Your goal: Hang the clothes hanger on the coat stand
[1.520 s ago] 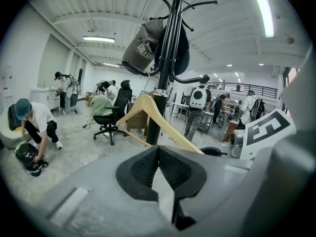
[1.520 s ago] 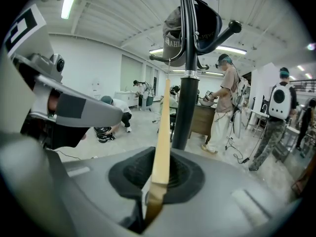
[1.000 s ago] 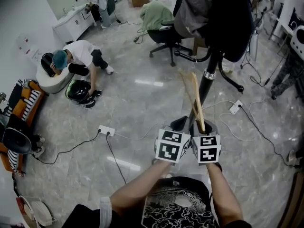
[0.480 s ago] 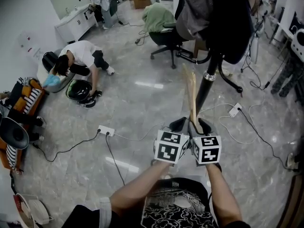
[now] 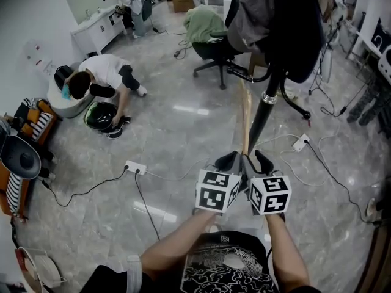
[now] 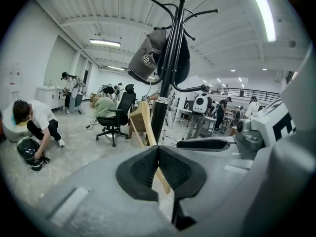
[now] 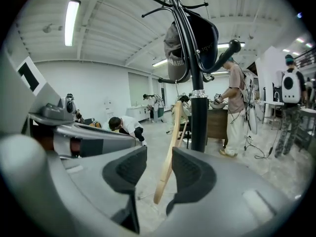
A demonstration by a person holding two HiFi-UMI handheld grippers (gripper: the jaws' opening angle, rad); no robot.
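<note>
Wooden clothes hanger point(image 5: 245, 121), upright beside the coat stand point(image 5: 263, 112), is pinched by the left gripper point(image 5: 232, 159) alone. The right gripper point(image 5: 256, 161) has just spread its jaws clear around it. Held one-sided, it may pivot loose.

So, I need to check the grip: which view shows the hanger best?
Left gripper view: the hanger rises from the shut left gripper. Right gripper view shows one arm between the right gripper's just-opened jaws; head view, a thin strip.
</note>
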